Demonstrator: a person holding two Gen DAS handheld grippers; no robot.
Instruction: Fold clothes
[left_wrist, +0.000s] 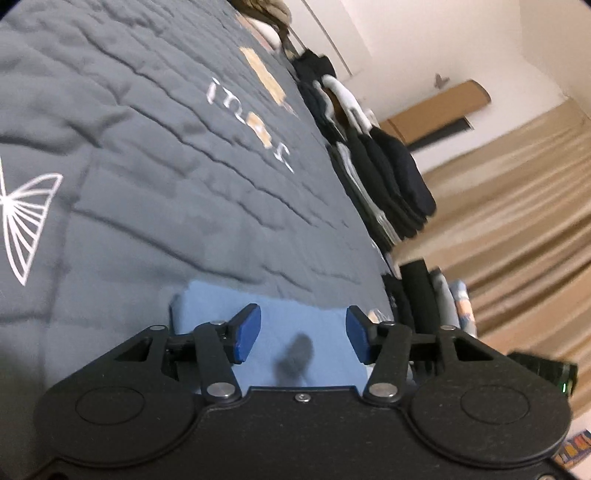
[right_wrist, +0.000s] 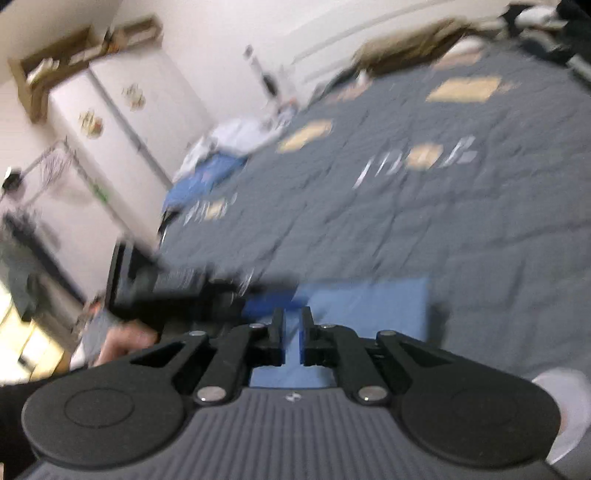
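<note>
A folded light blue garment lies on the grey quilted bed cover right in front of both grippers. My left gripper is open, its blue pads apart above the garment, holding nothing. In the blurred right wrist view the same blue garment lies just ahead. My right gripper has its fingers nearly together with a narrow gap, and I cannot make out cloth between them. The left gripper shows there as a dark blur at the garment's left edge.
A row of folded dark and white clothes lines the bed's far edge. A pile of unfolded blue and white clothes lies at the bed's left side. Beige curtains, a white wardrobe and a pillow surround the bed.
</note>
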